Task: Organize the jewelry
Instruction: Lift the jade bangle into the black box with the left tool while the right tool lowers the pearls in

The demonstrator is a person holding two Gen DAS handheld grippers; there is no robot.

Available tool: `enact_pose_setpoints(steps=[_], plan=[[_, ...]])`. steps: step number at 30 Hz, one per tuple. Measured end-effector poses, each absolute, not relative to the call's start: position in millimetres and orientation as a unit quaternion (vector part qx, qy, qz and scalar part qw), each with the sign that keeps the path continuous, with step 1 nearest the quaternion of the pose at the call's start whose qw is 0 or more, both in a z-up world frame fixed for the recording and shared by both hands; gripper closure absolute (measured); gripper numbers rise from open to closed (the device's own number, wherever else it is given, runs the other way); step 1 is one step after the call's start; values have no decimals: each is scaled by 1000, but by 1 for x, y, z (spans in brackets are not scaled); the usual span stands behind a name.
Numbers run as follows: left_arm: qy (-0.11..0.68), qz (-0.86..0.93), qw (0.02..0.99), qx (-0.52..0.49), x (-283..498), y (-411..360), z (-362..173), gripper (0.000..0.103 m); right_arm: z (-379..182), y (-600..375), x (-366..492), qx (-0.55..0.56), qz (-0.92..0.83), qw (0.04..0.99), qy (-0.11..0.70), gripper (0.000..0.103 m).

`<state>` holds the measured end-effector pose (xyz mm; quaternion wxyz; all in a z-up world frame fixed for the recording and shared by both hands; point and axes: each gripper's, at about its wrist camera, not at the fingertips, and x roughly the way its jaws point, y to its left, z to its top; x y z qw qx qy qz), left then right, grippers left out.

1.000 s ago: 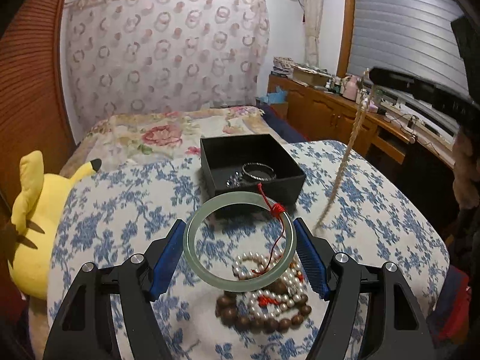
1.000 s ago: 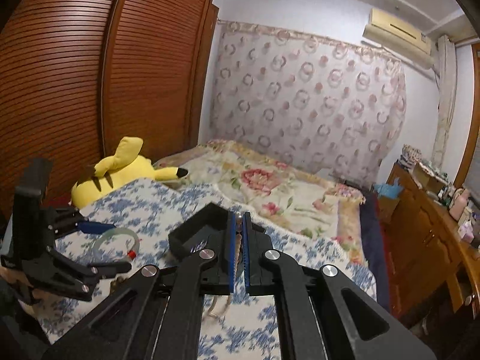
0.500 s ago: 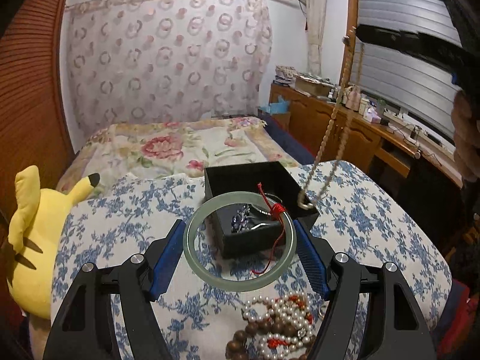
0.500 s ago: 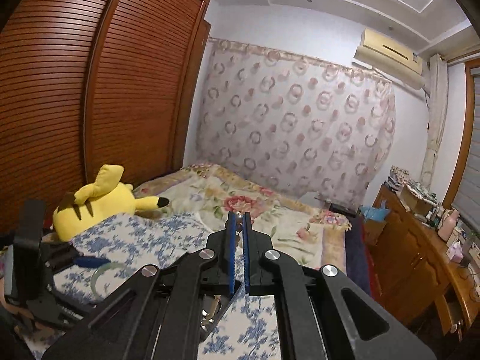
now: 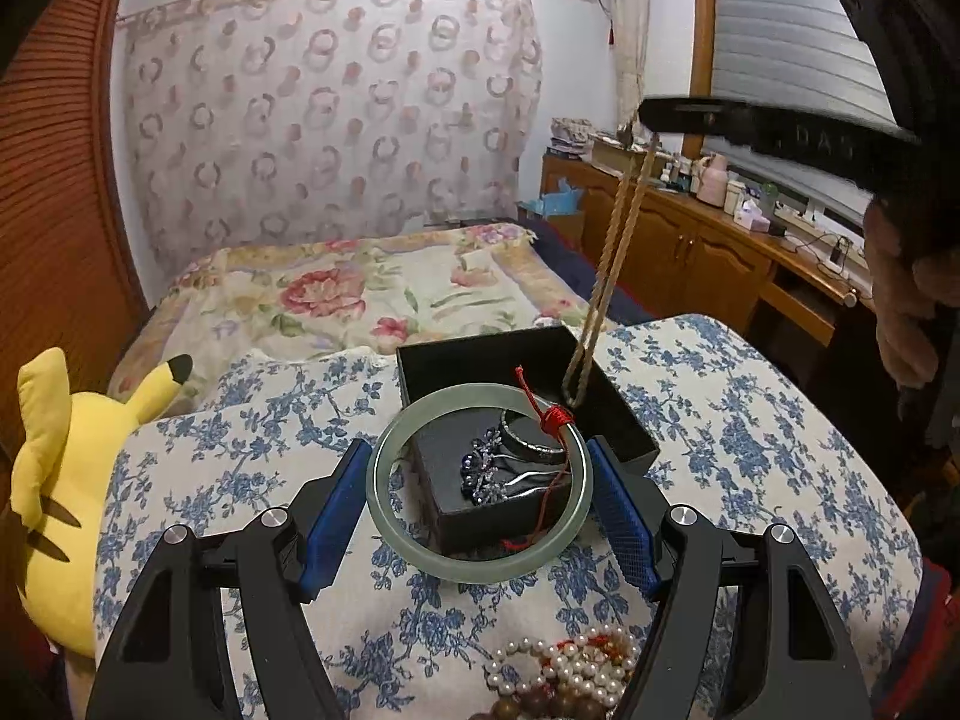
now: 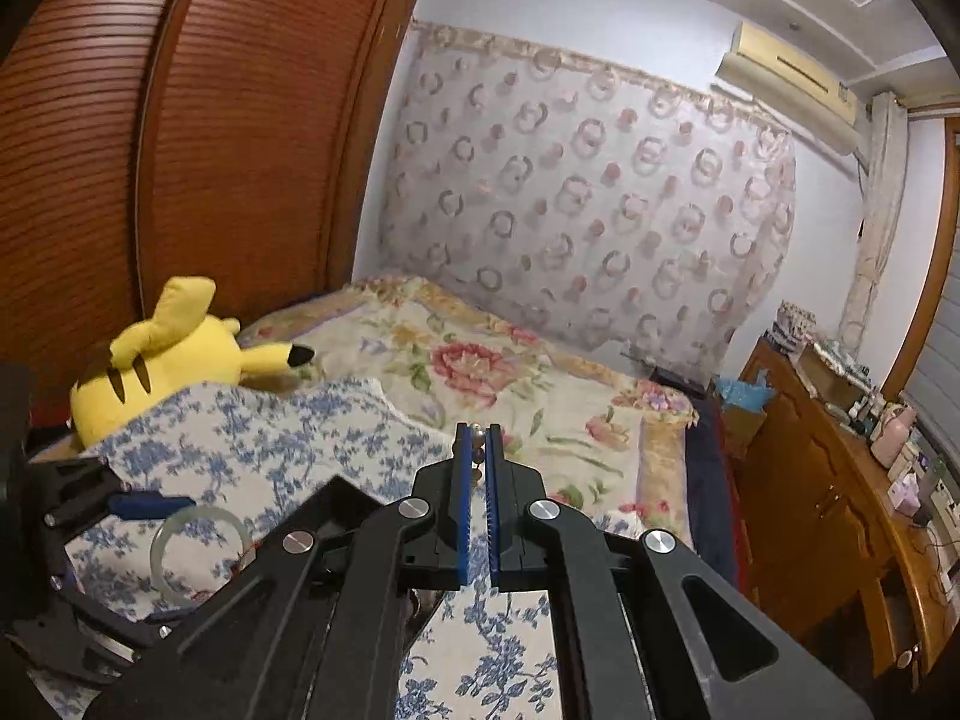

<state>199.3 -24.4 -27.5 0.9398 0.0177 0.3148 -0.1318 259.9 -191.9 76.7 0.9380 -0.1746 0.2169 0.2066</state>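
Note:
My left gripper [image 5: 480, 459] is shut on a pale green jade bangle [image 5: 480, 570] with a red cord, its blue pads pressing on both sides. The bangle hovers level over the near corner of a black open box [image 5: 624, 420] on the blue-flowered cloth. Inside the box lie a silver bangle [image 5: 528, 441] and a dark blue flower hairpin [image 5: 480, 471]. My right gripper [image 6: 477, 441] is shut on a beige bead necklace [image 5: 606, 276]. The necklace hangs as a long loop with its lower end over the box's far right part. The green bangle [image 6: 161, 540] also shows low left in the right wrist view.
A heap of pearl and brown wooden bead strings [image 5: 570, 678] lies on the cloth just under my left gripper. A yellow plush toy [image 5: 60, 480] sits at the left edge. Behind are a flowered bed [image 5: 360, 288], a wooden dresser [image 5: 690, 252] and slatted wooden doors [image 6: 180, 150].
Both grippers moved forward to the box. The bangle went from above the bead heap to above the box. The hanging necklace swung in from the right until its end is over the box.

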Motion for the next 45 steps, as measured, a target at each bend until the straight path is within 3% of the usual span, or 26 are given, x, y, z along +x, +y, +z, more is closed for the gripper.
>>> enact_pose_setpoints(steps=[10, 12, 14, 31, 36, 45], plan=[[332, -128, 934, 23, 225, -32, -37, 34, 37, -190, 274, -150, 226, 922, 275, 97], [333, -127, 934, 27, 230, -34, -38, 34, 32, -190, 275, -148, 231, 919, 283, 87], [336, -126, 933, 31, 234, -37, -40, 34, 31, -191, 274, -146, 236, 918, 282, 66], [362, -115, 924, 50, 253, -53, -57, 34, 15, -228, 259, -124, 229, 921, 289, 66], [354, -114, 927, 51, 247, -52, -53, 26, 5, -236, 255, -120, 227, 921, 294, 66], [332, -124, 934, 45, 210, -37, -39, 24, -8, -244, 217, -100, 251, 918, 289, 66]])
